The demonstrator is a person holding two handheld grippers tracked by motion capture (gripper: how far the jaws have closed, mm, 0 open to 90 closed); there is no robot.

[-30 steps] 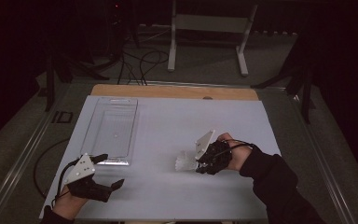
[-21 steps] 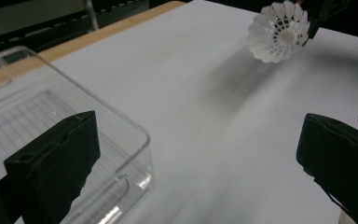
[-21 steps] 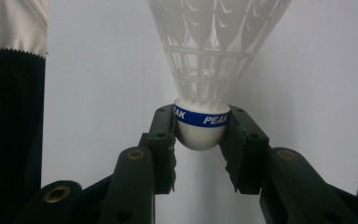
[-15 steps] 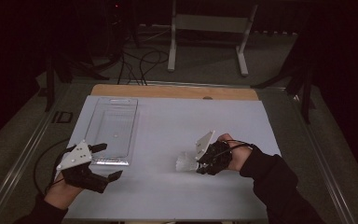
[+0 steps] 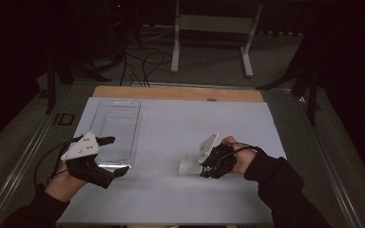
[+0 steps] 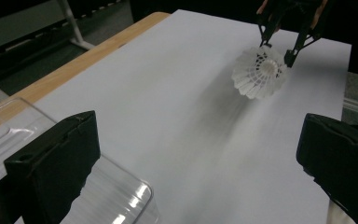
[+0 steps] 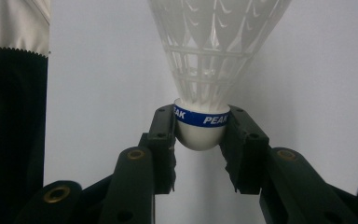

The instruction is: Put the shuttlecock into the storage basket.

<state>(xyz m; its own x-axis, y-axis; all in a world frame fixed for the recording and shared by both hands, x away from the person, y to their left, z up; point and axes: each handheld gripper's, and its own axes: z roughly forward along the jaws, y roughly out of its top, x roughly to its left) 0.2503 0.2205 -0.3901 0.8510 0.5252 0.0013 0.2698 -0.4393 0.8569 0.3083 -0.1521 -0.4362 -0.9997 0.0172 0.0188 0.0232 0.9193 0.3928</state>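
Note:
A white plastic shuttlecock [image 5: 188, 166] with a blue band on its cork [image 7: 200, 119] lies low over the white sheet, right of centre. My right gripper [image 5: 203, 167] is shut on the cork, and the skirt [image 7: 214, 46] points away from the jaws. From the left gripper view, the shuttlecock [image 6: 259, 72] is far off between the right gripper's thin fingertips [image 6: 277, 50]. My left gripper [image 5: 115, 156] hovers at the near corner of a clear tray, jaws wide open with nothing between them [image 6: 196, 149].
A clear, empty plastic tray [image 5: 116, 126] lies on the left of the white sheet [image 5: 171, 199]; its rounded near corner [image 6: 121, 205] sits just under the left jaws. A wooden strip [image 5: 180, 93] edges the far side. Stand legs [image 5: 209, 28] and cables lie beyond.
The left gripper has risen and moved forward from the sheet's near left edge to the tray's near corner, jaws still open. The right gripper and shuttlecock have stayed put.

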